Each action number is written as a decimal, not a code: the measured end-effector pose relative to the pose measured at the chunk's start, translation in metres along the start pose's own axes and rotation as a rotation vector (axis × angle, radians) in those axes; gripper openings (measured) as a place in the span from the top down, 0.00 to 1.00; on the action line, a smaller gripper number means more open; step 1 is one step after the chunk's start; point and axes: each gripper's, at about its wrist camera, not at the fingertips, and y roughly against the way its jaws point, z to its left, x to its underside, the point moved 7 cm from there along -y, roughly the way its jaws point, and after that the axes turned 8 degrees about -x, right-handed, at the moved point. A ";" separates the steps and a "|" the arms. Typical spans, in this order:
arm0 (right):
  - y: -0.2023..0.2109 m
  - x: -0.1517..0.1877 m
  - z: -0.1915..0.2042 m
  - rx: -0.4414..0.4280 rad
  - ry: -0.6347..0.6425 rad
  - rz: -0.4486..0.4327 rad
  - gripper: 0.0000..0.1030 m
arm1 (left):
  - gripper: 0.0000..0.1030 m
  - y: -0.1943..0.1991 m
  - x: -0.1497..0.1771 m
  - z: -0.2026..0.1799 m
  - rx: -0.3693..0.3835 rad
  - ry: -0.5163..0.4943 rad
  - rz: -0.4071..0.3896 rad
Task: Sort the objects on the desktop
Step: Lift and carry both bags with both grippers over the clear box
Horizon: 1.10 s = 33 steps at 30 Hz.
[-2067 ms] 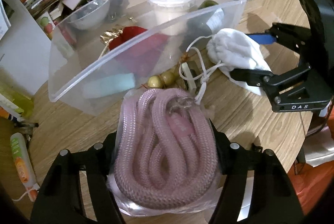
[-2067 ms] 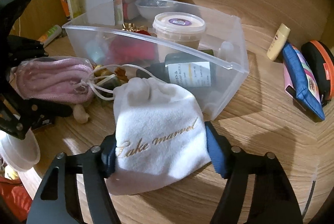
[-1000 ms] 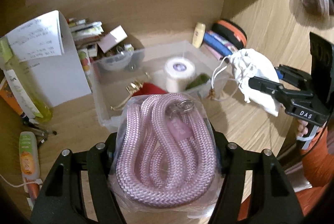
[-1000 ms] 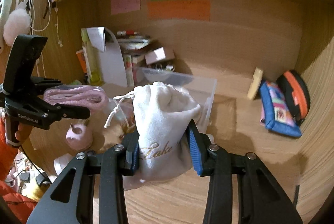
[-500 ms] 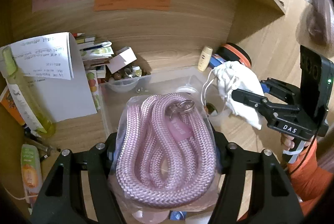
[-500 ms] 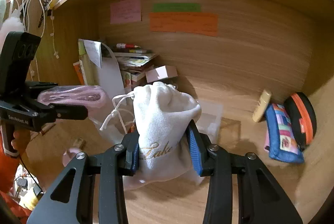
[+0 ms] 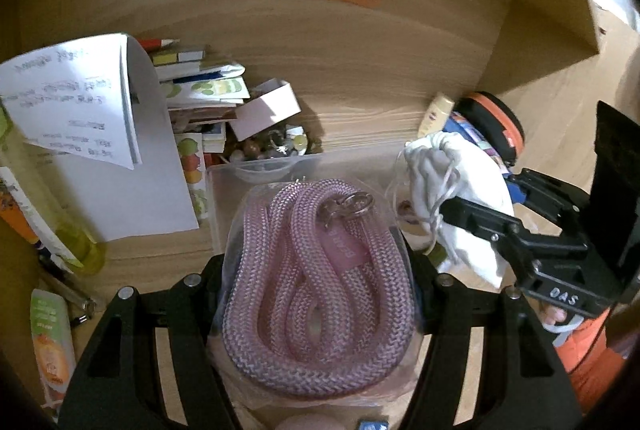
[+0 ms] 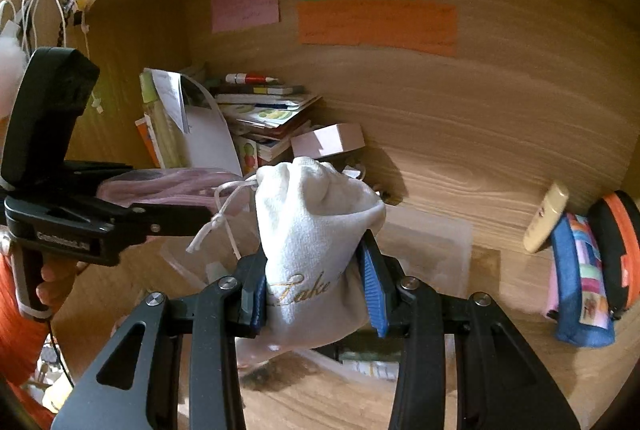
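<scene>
My left gripper [image 7: 320, 294] is shut on a coiled pink rope in a clear plastic bag [image 7: 316, 286] and holds it high above the clear plastic bin [image 7: 224, 181]. My right gripper [image 8: 320, 290] is shut on a white drawstring pouch [image 8: 316, 230] with gold lettering, also lifted above the bin [image 8: 440, 242]. The pouch shows in the left wrist view [image 7: 452, 189], right of the rope. The left gripper and rope show in the right wrist view [image 8: 168, 189], left of the pouch.
A stack of books and papers [image 7: 200, 93], a pink box [image 7: 268, 109] and a white sheet [image 7: 80, 109] stand at the back left. A cream tube [image 8: 546, 218], a blue pouch [image 8: 580, 270] and an orange-black case [image 8: 616, 246] lie at right. Bottles [image 7: 52, 342] lie at left.
Both grippers have risen from the desk with their loads, from beside the bin to above it. The view now tilts up toward the back wall and its sticky notes.
</scene>
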 end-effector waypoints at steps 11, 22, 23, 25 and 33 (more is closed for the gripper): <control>-0.041 -0.007 -0.004 0.016 -0.012 0.034 0.66 | 0.37 -0.034 -0.009 0.011 -0.093 -0.014 0.016; -0.057 -0.005 -0.010 0.083 0.029 0.040 0.64 | 0.37 -0.065 -0.004 0.008 -0.149 -0.080 0.047; -0.058 -0.005 -0.010 0.089 0.036 0.040 0.61 | 0.37 -0.066 -0.003 0.008 -0.151 -0.082 0.052; -0.059 -0.004 -0.009 0.098 0.046 0.043 0.59 | 0.37 -0.069 -0.001 0.009 -0.158 -0.083 0.057; -0.059 0.000 -0.009 0.135 0.078 0.053 0.44 | 0.35 -0.071 0.001 0.012 -0.146 -0.084 0.087</control>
